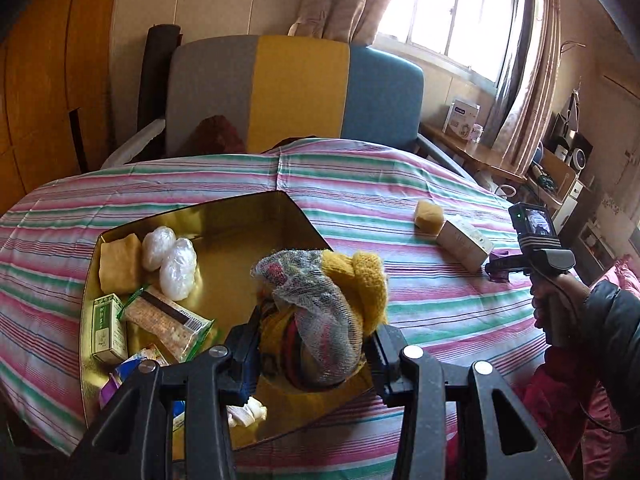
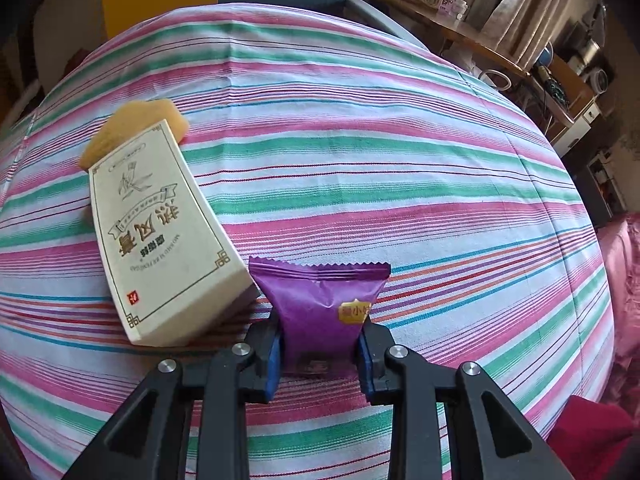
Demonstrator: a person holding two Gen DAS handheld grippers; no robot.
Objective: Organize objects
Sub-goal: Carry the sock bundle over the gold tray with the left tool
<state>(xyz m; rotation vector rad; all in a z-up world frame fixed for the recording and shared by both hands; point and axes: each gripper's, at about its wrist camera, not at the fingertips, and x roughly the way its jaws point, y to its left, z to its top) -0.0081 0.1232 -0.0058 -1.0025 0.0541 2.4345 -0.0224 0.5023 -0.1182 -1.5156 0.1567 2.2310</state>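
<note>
Striped cloth (image 2: 360, 184) bare rightward; purple packet (image 2: 320, 312) clamped beside cream box (image 2: 160, 232).

Bright curtained window (image 1: 460, 12) behind a 3-coloured chair (image 1: 296, 92), wooden shelf (image 1: 472, 152) right.

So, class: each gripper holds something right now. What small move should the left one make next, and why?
Probably lower and open: the left gripper is shut on the knitted bundle, held above a bare part of the gold tin, where other items already lie. The right gripper grips a purple packet away from the tin.
</note>
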